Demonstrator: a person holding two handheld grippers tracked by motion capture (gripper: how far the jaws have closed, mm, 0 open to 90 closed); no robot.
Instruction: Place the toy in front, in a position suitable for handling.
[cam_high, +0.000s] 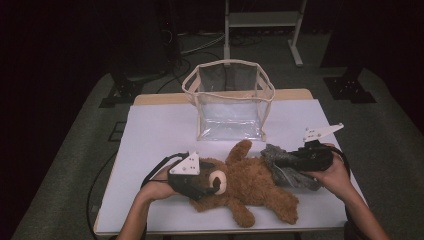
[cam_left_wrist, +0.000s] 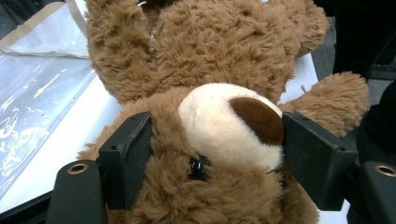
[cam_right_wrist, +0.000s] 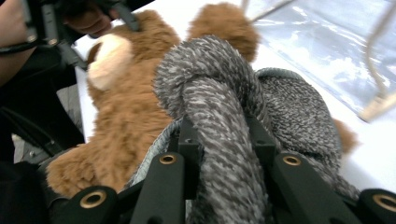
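White table (cam_high: 150, 130) is carrying a clear bag (cam_high: 229, 100) standing at the far middle. Brown teddy bear (cam_high: 250, 185) is lying on its back near the front edge, head pointing left. My left gripper (cam_left_wrist: 212, 140) is clamping the bear's head, jaws about half open. My right gripper (cam_right_wrist: 222, 140) is pinching a grey knit garment (cam_right_wrist: 224, 93) tight, right of the bear, touching it.
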